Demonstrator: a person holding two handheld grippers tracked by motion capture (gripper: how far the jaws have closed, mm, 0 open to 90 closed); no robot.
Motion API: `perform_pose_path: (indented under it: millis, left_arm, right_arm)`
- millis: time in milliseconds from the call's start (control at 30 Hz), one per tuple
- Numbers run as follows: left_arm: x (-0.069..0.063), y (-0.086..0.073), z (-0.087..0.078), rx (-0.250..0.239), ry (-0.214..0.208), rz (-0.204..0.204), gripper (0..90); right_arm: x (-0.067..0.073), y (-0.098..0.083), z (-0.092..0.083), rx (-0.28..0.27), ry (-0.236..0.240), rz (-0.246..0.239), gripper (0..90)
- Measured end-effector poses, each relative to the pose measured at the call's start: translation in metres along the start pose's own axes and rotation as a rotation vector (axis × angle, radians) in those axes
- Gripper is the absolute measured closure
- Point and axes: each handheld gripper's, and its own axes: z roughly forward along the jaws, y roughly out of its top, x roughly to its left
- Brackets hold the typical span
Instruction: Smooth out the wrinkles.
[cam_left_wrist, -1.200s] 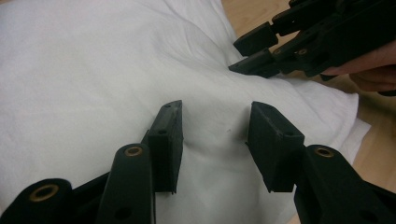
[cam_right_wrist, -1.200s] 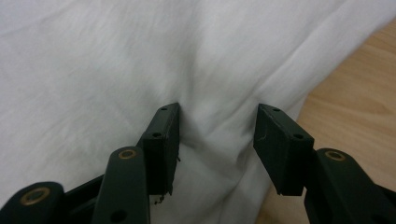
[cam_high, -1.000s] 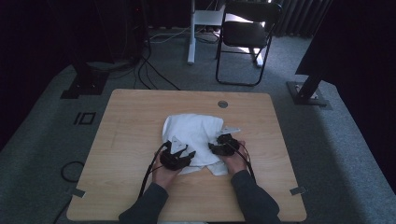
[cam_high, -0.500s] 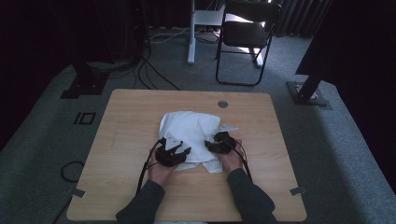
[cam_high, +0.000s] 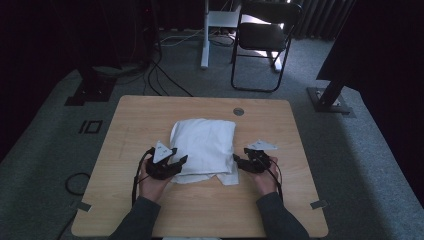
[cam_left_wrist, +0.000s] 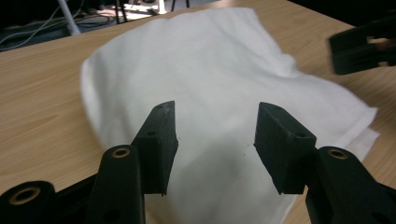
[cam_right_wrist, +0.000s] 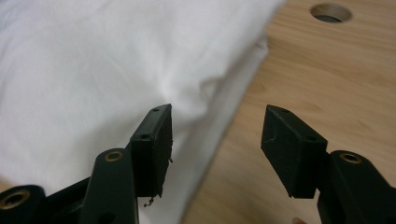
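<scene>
A folded white cloth (cam_high: 205, 149) lies at the middle of the wooden table (cam_high: 150, 115). My left gripper (cam_high: 179, 162) sits at the cloth's near left corner; its jaws stand apart above the cloth (cam_left_wrist: 210, 70) with nothing pinched, and they have just been opening. My right gripper (cam_high: 240, 161) is at the near right edge, open, its jaws likewise just opening; one jaw is over the cloth's edge (cam_right_wrist: 93, 70), the other over bare wood. The left gripper view also catches the right gripper (cam_left_wrist: 362, 44), blurred, at its upper right.
A round cable hole (cam_high: 238, 111) is in the table behind the cloth. Beyond the table stand a black folding chair (cam_high: 265, 35) and a white desk leg (cam_high: 205, 35). Cables lie on the carpet at left, and a stand base (cam_high: 330, 102) sits at right.
Both hands have drawn apart, from on top of the cloth's near edge to its two sides. Both pairs of jaws have widened. The cloth now lies flatter and squarer.
</scene>
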Motion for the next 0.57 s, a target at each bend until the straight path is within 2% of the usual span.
perform_pose_path:
  millis: [67,100,167,267,300,367,567]
  left_arm:
    - [0.010,-0.008,-0.004,0.011,0.025,-0.013,48.7]
    - [0.010,-0.008,-0.004,0.011,0.025,-0.013,48.7]
    - [0.020,-0.016,-0.007,0.036,0.051,-0.028,48.6]
    - [0.026,-0.020,-0.010,0.037,0.066,-0.039,48.6]
    - [0.030,-0.022,-0.013,0.037,0.078,-0.052,48.6]
    - [0.034,-0.024,-0.015,0.033,0.087,-0.067,48.7]
    - [0.037,-0.025,-0.017,0.032,0.092,-0.074,48.7]
  right_arm:
    - [-0.004,-0.007,-0.007,-0.004,-0.010,0.009,42.6]
    - [-0.004,-0.007,-0.007,-0.004,-0.010,0.009,42.6]
    - [-0.011,-0.019,-0.015,0.006,-0.030,0.026,42.5]
    - [-0.016,-0.025,-0.020,0.009,-0.042,0.038,42.3]
    - [-0.021,-0.030,-0.025,0.006,-0.050,0.059,42.3]
    - [-0.025,-0.034,-0.028,0.003,-0.060,0.076,42.3]
    - [-0.031,-0.036,-0.029,0.002,-0.068,0.094,42.4]
